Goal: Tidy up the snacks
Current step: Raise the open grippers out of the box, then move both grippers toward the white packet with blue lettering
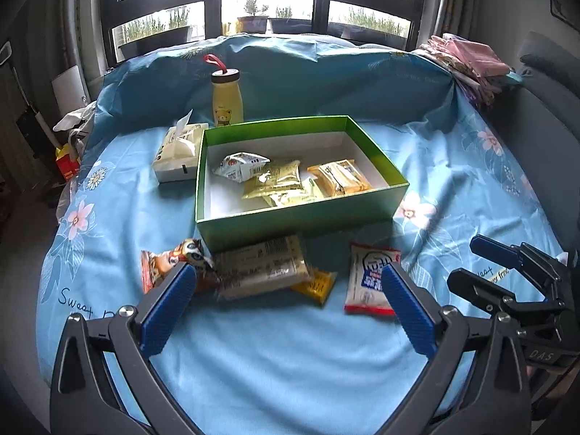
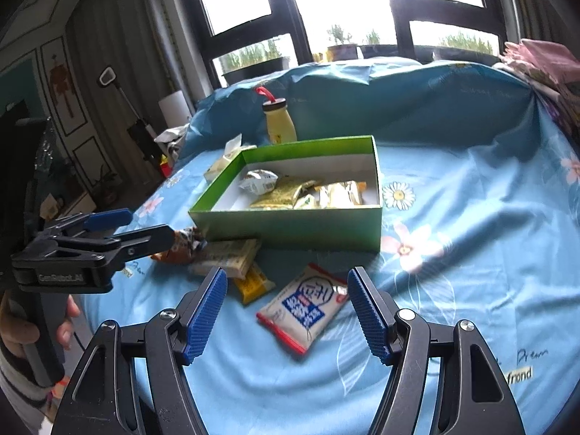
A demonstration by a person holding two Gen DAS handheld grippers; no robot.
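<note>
A: Blue flowered sheet (image 1: 290, 344) over a bed, window behind, and the green box (image 1: 301, 214) in the middle of it all. Why is the box sitting open like that?

B: I'd say it is the collecting bin. Several packets already lie inside it, toward its far right corner, so its near left stays bare for more.

A: And the loose ones?

B: Four lie on the sheet just in front of the box's near wall: an orange wrapper (image 1: 170, 261) off the near left corner, a long pale packet (image 1: 261, 268) touching the wall's foot, a small yellow packet (image 1: 317, 284) tucked beside that, and the white packet with blue print (image 2: 308, 308) further toward the box's right end.

A: What are the tongs doing?

B: The left tongs (image 1: 286, 293) stand spread as wide as they go, with nothing between the pads; they hover in front of the box over the pale packet. The right tongs (image 2: 286, 311) are also apart, less widely, and empty, with the white packet lying between and beyond their tips, not pinched.

A: Why that framing?

B: Probably each hand lines up its own pickup. The tissue pack (image 1: 179, 152) and yellow bottle (image 1: 227, 96), left of and behind the box, look like bystanders.
</note>
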